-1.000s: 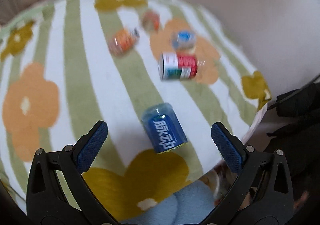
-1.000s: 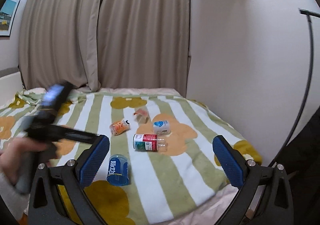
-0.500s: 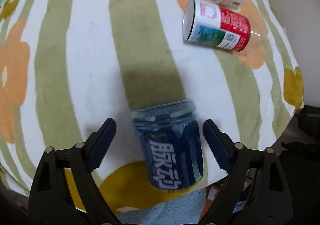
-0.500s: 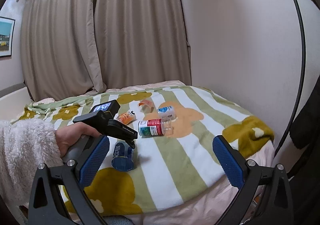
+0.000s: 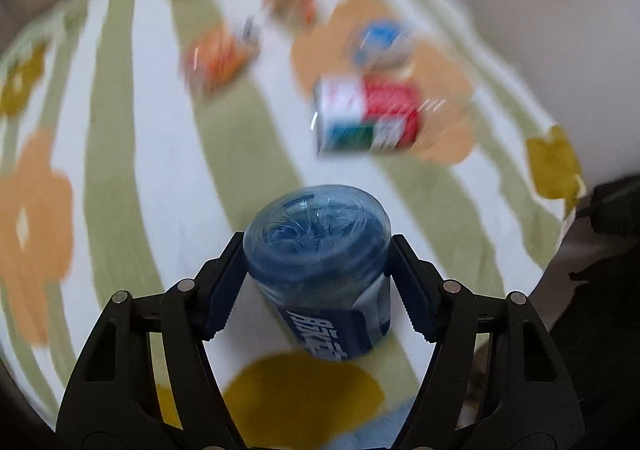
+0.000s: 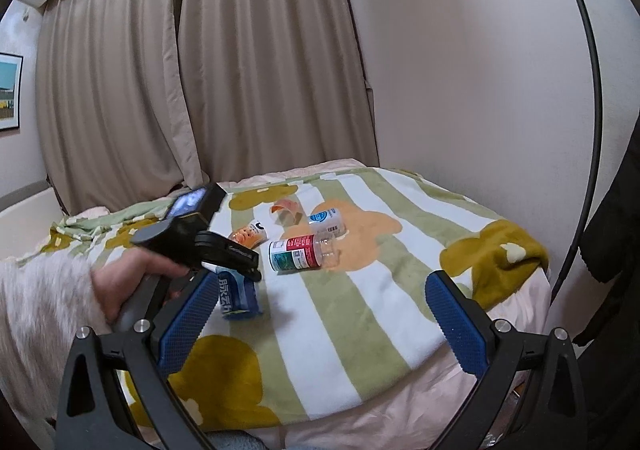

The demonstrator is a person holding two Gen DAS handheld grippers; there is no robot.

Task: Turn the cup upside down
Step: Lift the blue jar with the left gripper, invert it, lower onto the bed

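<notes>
The left hand-held gripper (image 5: 318, 286) has closed its two blue pads on the sides of the blue cup (image 5: 320, 262), a clear blue plastic thing with a dark label carrying white characters. From the left wrist view its closed, ridged end points away from the camera; from the right wrist view the cup (image 6: 237, 296) sits low over the striped blanket (image 6: 360, 310) near the front edge of the bed, though whether it touches the blanket I cannot tell. A hand (image 6: 128, 282) in a fluffy pale sleeve (image 6: 40, 314) grips the left tool's handle. The right hand-held gripper (image 6: 318, 326) hangs over the near edge of the bed with its fingers spread wide and nothing between them. Farther back on the blanket lie a red, white and green bottle (image 6: 300, 252) on its side, a small cup with a blue and white label (image 6: 326, 221), an orange patterned cup (image 6: 248, 236) and a pinkish piece (image 6: 286, 209) beyond them, all well apart from the blue cup. Beige curtains (image 6: 200, 81) hang behind the bed.
</notes>
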